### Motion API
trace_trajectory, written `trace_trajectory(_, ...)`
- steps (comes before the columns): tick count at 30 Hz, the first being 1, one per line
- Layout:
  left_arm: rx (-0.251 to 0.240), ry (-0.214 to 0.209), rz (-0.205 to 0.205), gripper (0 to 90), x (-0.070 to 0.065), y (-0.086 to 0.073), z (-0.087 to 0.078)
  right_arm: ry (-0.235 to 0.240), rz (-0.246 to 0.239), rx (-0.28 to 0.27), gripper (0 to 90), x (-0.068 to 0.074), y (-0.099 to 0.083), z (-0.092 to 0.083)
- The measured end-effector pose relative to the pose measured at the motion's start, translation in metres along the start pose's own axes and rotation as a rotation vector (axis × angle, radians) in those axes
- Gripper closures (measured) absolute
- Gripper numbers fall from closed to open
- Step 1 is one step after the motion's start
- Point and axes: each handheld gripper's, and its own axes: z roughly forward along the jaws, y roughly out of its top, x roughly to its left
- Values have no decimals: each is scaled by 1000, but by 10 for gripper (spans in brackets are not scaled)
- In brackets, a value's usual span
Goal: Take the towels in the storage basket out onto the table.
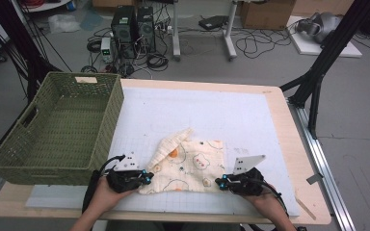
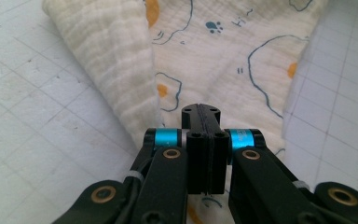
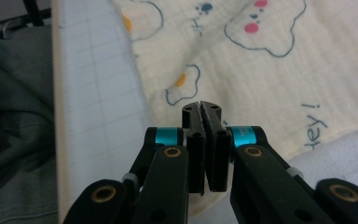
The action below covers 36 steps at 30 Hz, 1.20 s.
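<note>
Both hands pinch the printed cloth (image 1: 185, 166): left claw (image 1: 147, 179) and right claw (image 1: 220, 182) clamped on its near corners. Lift evenly, keeping edges taut above the bench (image 1: 279, 115).

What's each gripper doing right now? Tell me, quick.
Left gripper: shut, jaws pressed together on the near edge of the cloth.
Right gripper: shut, jaws over the cloth's near edge; whether it pinches fabric cannot be told.

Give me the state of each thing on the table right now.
Cloth: flat on the mat, far-left corner folded over.
Basket: upright, empty.
Left claw: shut at the cloth's near-left corner.
Right claw: shut at the cloth's near-right corner.
</note>
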Motion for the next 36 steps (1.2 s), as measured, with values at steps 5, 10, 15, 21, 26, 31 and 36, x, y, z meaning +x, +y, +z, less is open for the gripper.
trace_trajectory(5,-15,-17,-4,890,-5,-2,-8,9,-19,-10,890,17,-1,-10)
trace_trajectory(10,-14,-37,-8,887,-8,-7,-10,49,-46,9,885,33,-5,-11)
trace_trajectory(15,-71,-26,-10,760,-5,7,-11,26,-42,-22,763,30,0,-15)
trace_trajectory(21,-105,9,-20,693,7,26,3,-57,-24,-75,667,-1,18,-17)
trace_trajectory(26,-79,35,-27,638,15,40,23,-120,27,-102,564,-35,29,-15)
trace_trajectory(31,-44,83,-23,568,20,47,39,-140,86,-101,502,-67,33,-6)
trace_trajectory(36,20,92,-21,634,25,44,50,-150,153,-84,502,-88,27,4)
